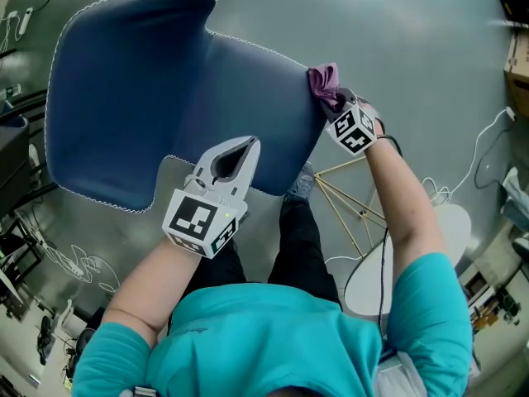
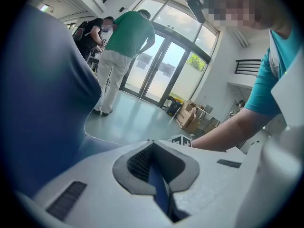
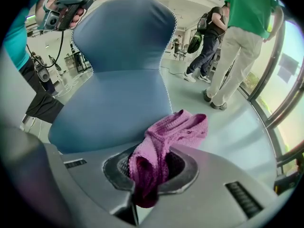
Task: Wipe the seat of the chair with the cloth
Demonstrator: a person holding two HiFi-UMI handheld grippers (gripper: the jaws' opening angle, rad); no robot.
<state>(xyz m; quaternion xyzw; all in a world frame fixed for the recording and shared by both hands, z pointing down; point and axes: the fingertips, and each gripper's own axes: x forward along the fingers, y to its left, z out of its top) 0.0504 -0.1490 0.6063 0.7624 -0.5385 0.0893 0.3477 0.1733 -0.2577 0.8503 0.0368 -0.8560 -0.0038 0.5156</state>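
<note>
We see a smooth grey floor (image 1: 413,31) carrying the blue chair (image 1: 165,98), whose seat edge meets the right gripper (image 1: 335,106). Right of that gripper, a white cable (image 1: 479,149) trails across the floor.

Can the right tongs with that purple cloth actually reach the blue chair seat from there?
Probably yes: the right tongs, shut on the purple knitted cloth, sit at the edge of the blue padded chair seat, nothing between.
</note>
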